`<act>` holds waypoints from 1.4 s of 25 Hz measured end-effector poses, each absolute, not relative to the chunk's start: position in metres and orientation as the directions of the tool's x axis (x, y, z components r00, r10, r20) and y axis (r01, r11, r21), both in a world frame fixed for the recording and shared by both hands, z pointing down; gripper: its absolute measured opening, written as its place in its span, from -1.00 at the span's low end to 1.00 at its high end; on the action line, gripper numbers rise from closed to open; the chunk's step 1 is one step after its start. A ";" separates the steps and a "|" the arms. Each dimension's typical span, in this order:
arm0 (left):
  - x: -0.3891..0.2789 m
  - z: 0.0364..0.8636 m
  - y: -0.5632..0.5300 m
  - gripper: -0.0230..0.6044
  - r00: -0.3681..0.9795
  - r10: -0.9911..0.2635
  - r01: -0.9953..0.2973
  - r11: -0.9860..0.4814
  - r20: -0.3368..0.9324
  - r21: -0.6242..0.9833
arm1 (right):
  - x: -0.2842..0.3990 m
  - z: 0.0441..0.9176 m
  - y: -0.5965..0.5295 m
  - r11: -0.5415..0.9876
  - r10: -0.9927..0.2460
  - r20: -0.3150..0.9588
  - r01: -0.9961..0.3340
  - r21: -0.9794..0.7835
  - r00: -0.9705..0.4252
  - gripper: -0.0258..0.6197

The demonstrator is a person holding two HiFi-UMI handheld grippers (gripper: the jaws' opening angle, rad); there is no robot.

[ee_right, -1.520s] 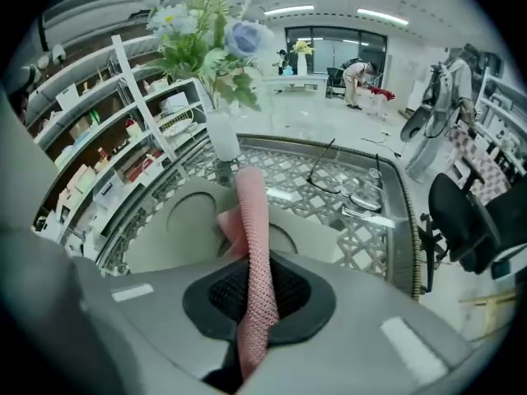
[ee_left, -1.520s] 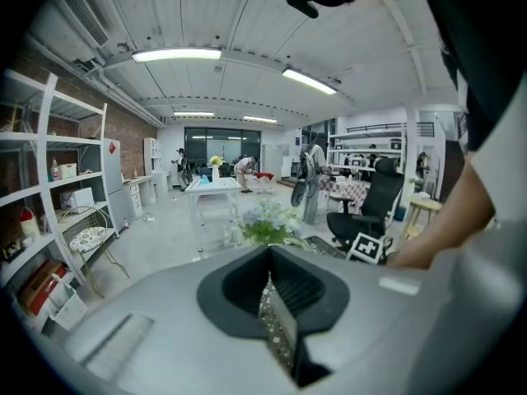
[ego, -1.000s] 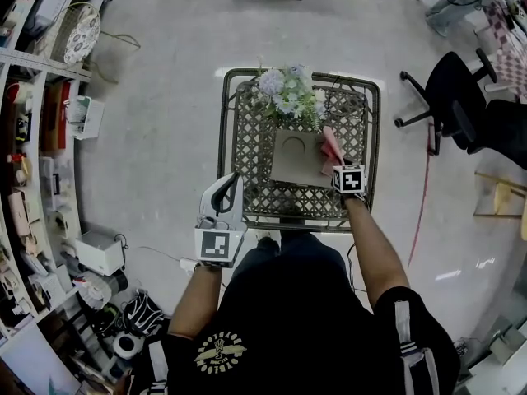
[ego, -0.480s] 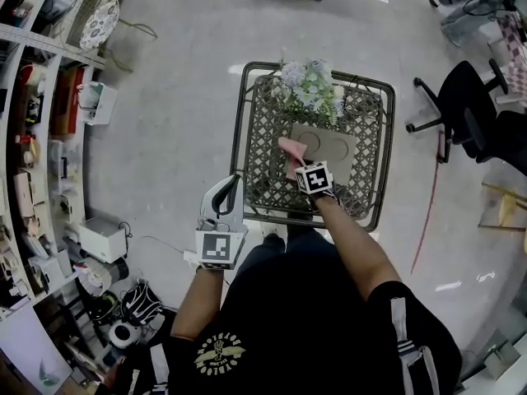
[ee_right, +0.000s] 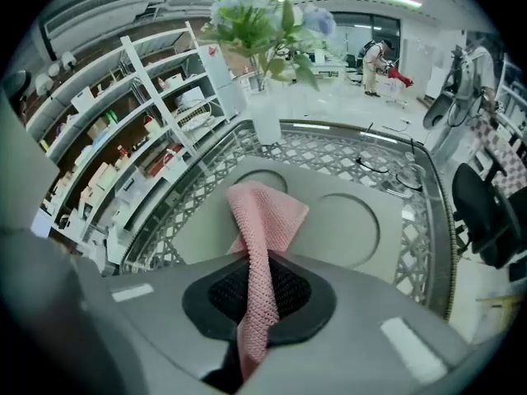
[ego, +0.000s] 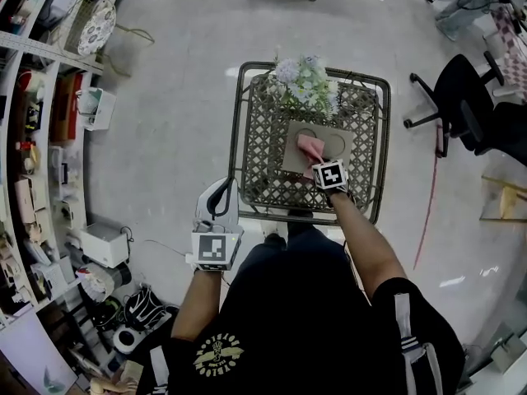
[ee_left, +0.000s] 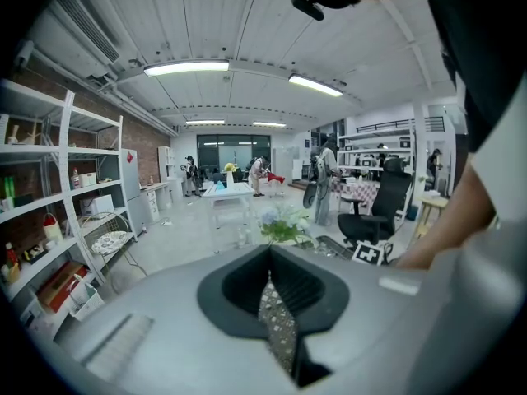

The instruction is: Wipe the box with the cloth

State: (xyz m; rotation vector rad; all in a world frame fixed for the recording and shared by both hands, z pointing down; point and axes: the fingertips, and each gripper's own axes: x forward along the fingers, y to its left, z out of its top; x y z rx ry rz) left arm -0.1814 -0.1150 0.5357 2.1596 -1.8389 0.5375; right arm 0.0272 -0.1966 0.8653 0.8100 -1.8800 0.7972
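A flat tan cardboard box with two round imprints lies on the metal lattice table. My right gripper is shut on a pink knitted cloth, whose free end rests on the middle of the box top. In the right gripper view the cloth runs out from between the jaws of the right gripper onto the box. My left gripper hangs off the table's front left corner, shut and holding nothing. The left gripper shows closed jaws in its own view.
A white vase of flowers stands at the table's far edge, just behind the box; the flowers also show in the right gripper view. Shelving lines the left side. A black office chair stands to the right.
My right gripper swept the cloth from the box's right edge to its left edge, then back to the middle. The left gripper stayed put.
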 end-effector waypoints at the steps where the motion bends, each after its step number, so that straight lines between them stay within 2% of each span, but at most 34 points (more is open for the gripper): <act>1: -0.179 0.535 -0.116 -0.93 0.138 -0.891 -0.984 -0.174 0.432 -0.045 | 0.039 0.866 -0.197 0.564 -0.214 0.909 -0.805 -0.185 -0.358 -0.87; 10: -0.156 0.528 -0.124 -0.93 0.176 -0.891 -0.975 -0.216 0.419 -0.049 | 0.130 0.866 -0.192 0.481 -0.253 0.933 -0.870 -0.109 -0.256 -0.87; 19: -0.140 0.515 -0.131 -0.93 0.193 -0.903 -0.973 -0.226 0.384 -0.042 | 0.141 0.853 -0.185 0.444 -0.276 0.913 -0.882 -0.157 -0.302 -0.87; 29: -0.138 0.482 -0.132 -0.93 0.208 -0.923 -0.973 -0.228 0.323 -0.025 | 0.158 0.765 -0.192 0.417 -0.442 0.810 -0.888 -0.193 -0.384 -0.87; 35: -0.147 0.460 -0.134 -0.93 0.215 -0.936 -0.973 -0.231 0.278 -0.025 | 0.176 0.688 -0.188 0.394 -0.591 0.679 -0.890 -0.228 -0.435 -0.87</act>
